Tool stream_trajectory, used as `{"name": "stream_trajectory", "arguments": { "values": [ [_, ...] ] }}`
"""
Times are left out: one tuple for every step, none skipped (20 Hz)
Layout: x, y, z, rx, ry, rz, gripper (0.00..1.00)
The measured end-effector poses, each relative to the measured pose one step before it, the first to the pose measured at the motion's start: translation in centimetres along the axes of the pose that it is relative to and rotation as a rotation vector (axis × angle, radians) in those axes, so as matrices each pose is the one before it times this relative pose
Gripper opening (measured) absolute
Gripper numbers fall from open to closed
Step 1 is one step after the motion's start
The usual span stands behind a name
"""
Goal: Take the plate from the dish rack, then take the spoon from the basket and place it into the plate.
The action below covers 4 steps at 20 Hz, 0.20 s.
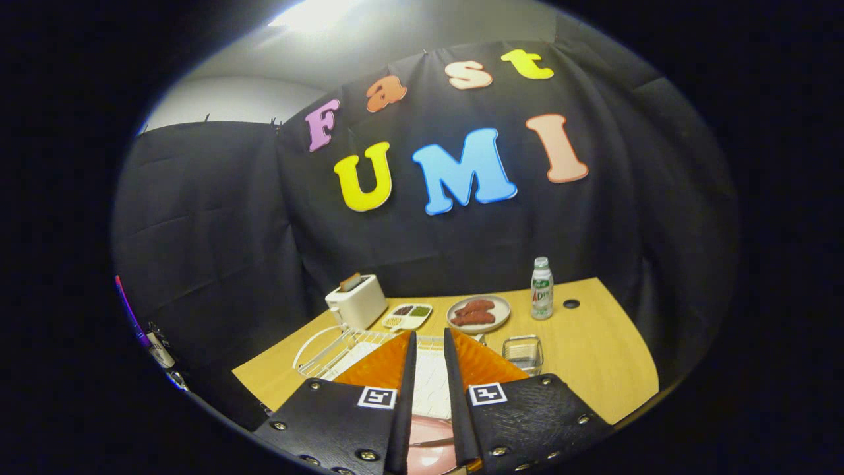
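Plate: pink, glossy, round (425, 439), seen low down in the narrow gap between the 2 fingers of the gripper (429, 338), right at their base. Whether the fingers press on it, cannot tell; the contact is hidden. Fingers stand at a narrow gap, near parallel, tips pointing forward over the rack.

White wire dish rack (330, 349) sits on the light wooden tabletop (593, 356) directly under and ahead of the fingers; its rounded wire rim shows to the left of the left finger, white grid showing through the gap.

Small clear square basket-like container (523, 353) stands just beside the right finger, on its right. Contents too small to tell; spoon not made out.

Beyond the fingertips, a row along the far side of the table:
- white 1-slot toaster with a brown slice sticking up (357, 300), far left
- white divided tray with dark and green fillings (408, 316), just right of the toaster
- round pale plate holding reddish-brown pieces (479, 313), right of the tray
- small white bottle with green label and pale cap (541, 289), upright, right of that plate
- dark round hole in the tabletop (572, 304), just beside the bottle
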<state>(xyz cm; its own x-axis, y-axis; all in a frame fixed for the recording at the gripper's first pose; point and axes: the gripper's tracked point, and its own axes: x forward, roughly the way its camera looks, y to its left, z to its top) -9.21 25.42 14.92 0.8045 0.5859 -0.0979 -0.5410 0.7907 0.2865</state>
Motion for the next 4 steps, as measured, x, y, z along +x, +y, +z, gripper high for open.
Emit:
{"name": "stream_trajectory", "arguments": {
  "values": [
    [-0.003, -0.725, 1.753, -0.02297, -0.03108, -0.01556, 0.26],
    [0.003, -0.678, 1.825, -0.02591, -0.03572, -0.01829, 0.26],
    [-0.020, -0.719, 1.755, -0.02473, -0.03243, -0.01767, 0.26],
    [0.014, -0.626, 1.557, -0.01560, -0.02536, -0.01493, 0.26]
  ]
}}
